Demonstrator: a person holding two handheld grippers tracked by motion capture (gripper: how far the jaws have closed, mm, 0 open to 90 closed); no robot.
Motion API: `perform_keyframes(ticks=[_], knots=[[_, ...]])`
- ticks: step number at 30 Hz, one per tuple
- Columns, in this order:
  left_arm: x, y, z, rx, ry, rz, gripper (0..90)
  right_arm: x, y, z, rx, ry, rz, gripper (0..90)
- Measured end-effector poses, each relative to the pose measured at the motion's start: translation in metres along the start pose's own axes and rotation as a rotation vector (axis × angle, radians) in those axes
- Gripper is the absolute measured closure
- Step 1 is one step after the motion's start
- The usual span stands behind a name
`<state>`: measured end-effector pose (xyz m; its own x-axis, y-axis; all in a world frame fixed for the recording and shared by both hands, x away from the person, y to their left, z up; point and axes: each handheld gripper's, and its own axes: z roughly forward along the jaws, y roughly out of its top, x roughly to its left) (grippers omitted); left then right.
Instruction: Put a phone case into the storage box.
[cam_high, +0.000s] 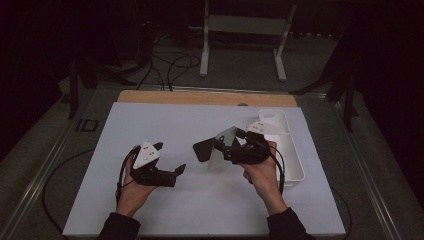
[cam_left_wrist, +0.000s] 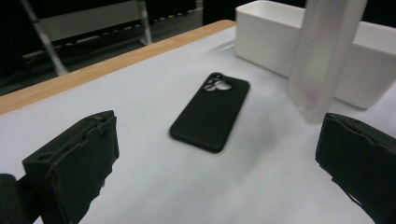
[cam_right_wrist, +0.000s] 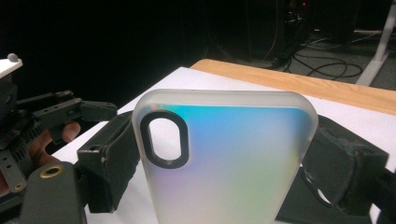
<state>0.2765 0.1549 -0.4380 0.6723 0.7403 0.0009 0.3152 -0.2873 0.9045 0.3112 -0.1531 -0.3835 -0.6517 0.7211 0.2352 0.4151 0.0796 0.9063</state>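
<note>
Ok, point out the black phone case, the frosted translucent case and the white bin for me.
black phone case (cam_left_wrist: 210, 112), left gripper view, middle of its back.
frosted translucent case (cam_right_wrist: 229, 163), right gripper view, middle of its iridescent back.
white bin (cam_high: 295, 165), high view, its right rim.

frosted case (cam_right_wrist: 224, 158) bottom cut off, white bin (cam_left_wrist: 327, 51) cropped
</note>
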Motion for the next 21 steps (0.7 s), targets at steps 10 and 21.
perform_keyframes(ticks=[10, 21], knots=[[0.012, -0.022, -0.015, -0.052, 0.023, -0.008, 0.0, -0.008, 0.004, -0.004, -0.011, -0.015, 0.004, 16.5], [0.024, -0.050, -0.036, -0.083, 0.038, -0.025, 0.0, -0.018, 0.010, -0.012, -0.032, -0.044, 0.002, 16.5]])
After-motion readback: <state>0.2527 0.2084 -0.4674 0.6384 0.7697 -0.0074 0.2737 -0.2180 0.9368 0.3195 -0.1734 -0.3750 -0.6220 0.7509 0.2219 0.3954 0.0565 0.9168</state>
